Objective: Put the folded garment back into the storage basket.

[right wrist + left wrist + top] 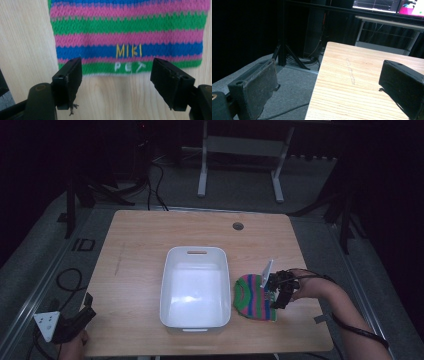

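A small knitted garment [251, 298] with pink, green and blue stripes lies flat on the wooden table [140, 240], just right of a white tub. In the right gripper view its hem [127, 37] carries the stitched words "MIKI PET". My right gripper [274, 294] hangs just over the garment's right edge, pointing down. Its jaws [116, 75] stand open either side of the hem, with bare wood between them and nothing pressed. My left gripper [88, 308] rests off the table's front left corner, jaws [329, 82] wide open and empty.
An empty white plastic tub [169, 270] with handle slots stands in the middle of the table. A round cable hole [238, 226] sits near the far edge. Cables and stand legs [202, 175] lie on the grey floor around the table.
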Demonstrator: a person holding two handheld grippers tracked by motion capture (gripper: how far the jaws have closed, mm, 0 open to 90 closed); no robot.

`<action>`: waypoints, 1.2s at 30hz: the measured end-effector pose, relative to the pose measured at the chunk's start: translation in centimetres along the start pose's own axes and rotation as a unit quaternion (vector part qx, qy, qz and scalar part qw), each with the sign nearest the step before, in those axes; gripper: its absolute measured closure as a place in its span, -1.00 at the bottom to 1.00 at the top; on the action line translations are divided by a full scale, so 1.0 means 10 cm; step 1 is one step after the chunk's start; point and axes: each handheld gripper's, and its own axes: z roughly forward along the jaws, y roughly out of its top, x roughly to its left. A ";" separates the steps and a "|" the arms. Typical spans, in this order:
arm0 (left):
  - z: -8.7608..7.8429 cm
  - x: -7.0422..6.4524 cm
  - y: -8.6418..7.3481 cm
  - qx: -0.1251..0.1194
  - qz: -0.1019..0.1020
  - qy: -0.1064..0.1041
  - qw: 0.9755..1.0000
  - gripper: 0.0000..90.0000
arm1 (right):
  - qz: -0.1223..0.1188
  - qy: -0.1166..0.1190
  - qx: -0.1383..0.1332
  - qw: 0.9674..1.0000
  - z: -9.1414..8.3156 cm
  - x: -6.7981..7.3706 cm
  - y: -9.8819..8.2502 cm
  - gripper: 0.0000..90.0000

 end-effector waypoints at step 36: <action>0.00 0.00 0.00 0.000 0.001 -0.005 1.000 -0.95 | -0.016 0.009 -0.023 1.000 0.34 -0.09 0.35 0.63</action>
